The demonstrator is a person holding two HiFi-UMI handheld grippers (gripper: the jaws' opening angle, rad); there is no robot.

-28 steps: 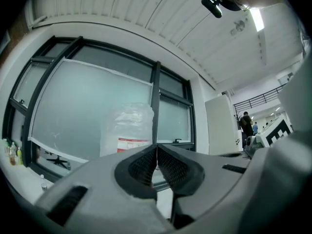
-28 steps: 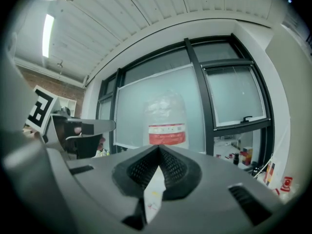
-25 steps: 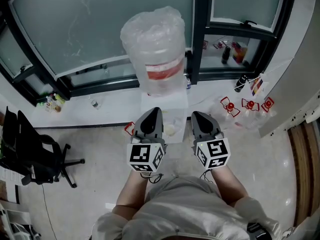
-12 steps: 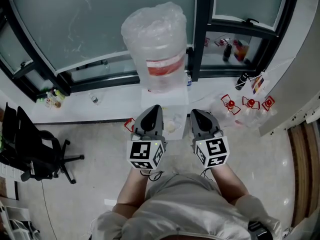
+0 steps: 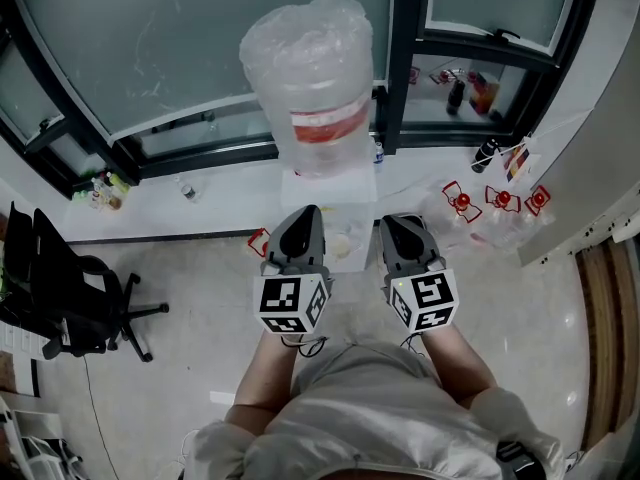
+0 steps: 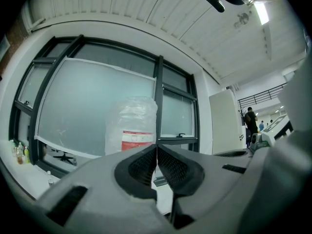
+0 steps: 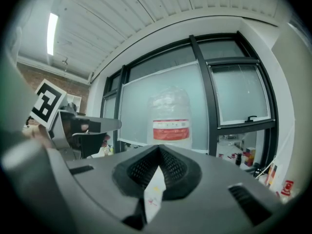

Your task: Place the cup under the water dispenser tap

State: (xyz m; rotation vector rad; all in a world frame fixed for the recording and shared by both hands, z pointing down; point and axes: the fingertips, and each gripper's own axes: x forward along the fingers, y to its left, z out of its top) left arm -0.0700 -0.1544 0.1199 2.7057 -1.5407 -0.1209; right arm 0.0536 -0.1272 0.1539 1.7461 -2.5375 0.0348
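1. The room has a pale, glossy floor (image 5: 180,278). Tall frosted windows (image 5: 180,48) in dark frames fill the top of the head view, with a white ledge (image 5: 200,223) running below them.
2. A white water dispenser (image 5: 330,200) stands at the centre of the frame against the ledge. It carries a large bottle (image 5: 310,68) wrapped in clear plastic, with a red label band.
3. A small pale round thing that looks like the cup (image 5: 340,245) sits at the dispenser's front edge, just below centre, between the tips of the two tools. Neither tool touches it, and I cannot tell whether it stands under a tap.
4. The left tool (image 5: 307,213) is left of centre and points toward the dispenser. In the left gripper view its jaws are pressed together with nothing between them, and the bottle rises above them.
5. The right tool (image 5: 393,222) is near it on the right, apart from it, and points the same way. In the right gripper view its jaws meet at the tips. A narrow slit below the tips shows a white sliver with a yellowish and a pink spot, and I cannot tell what that is.
6. Each tool carries a marker cube (image 5: 292,303) at its rear. The person's forearms and grey top (image 5: 370,418) fill the bottom centre.
7. A black office chair (image 5: 70,288) stands at the left edge, with small bottles (image 5: 108,193) on the ledge above it. Dark bottles (image 5: 457,93) stand at the upper right, and red-and-white items (image 5: 497,200) lie to the right of the dispenser.
8. At the far right of the left gripper view, a distant person (image 6: 250,118) stands.
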